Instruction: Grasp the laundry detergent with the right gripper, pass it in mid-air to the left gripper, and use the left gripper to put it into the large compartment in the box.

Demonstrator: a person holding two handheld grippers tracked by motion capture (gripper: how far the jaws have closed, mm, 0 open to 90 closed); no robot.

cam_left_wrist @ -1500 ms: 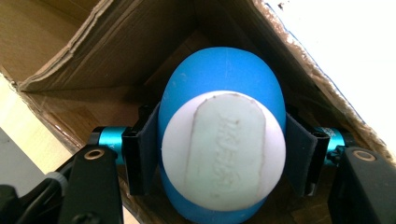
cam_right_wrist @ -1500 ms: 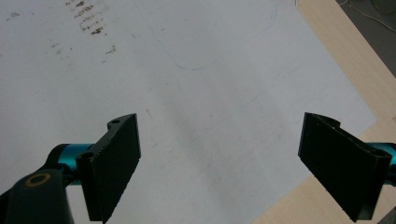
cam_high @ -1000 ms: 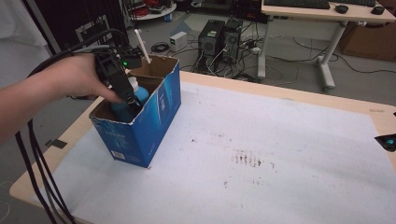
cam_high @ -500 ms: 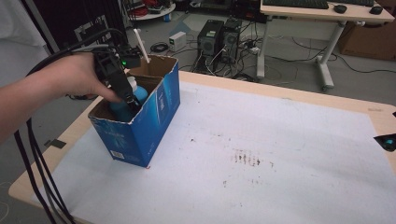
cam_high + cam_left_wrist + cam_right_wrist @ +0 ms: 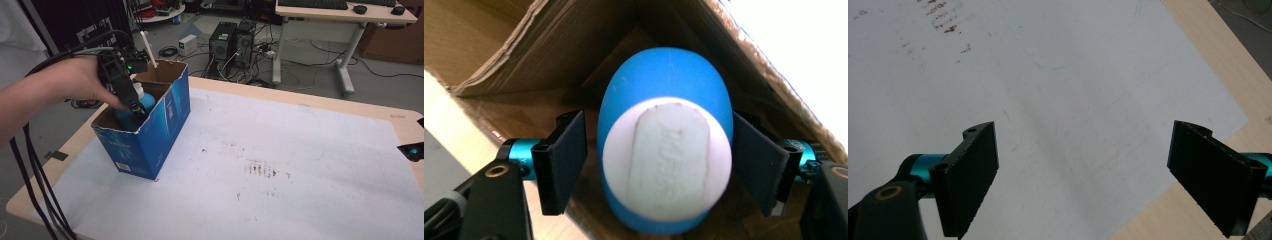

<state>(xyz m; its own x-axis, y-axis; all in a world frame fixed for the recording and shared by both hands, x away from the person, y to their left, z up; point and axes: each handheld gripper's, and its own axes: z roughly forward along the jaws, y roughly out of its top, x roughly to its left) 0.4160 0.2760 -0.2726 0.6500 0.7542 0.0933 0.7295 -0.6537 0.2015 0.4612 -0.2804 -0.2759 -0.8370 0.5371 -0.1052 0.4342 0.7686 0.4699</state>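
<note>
Black tool (image 5: 659, 170) with teal fittings (flat ribbed pads), black cables.

A blue bottle (image 5: 664, 150) with a white cap stands upright inside the open blue cardboard box (image 5: 150, 137).

the open cardboard box (image 5: 150, 135) is glossy blue outside with white lettering and a small white label panel, and plain brown inside, while the rounded plastic bottle (image 5: 666, 150) in it is bright blue with a white cap. the table's paper sheet (image 5: 300, 165) is white with dark brown smudges, the bare table edge (image 5: 350, 102) is pale wood, and the left gripper (image 5: 135, 107) is black with teal fittings by its black pads.
</note>
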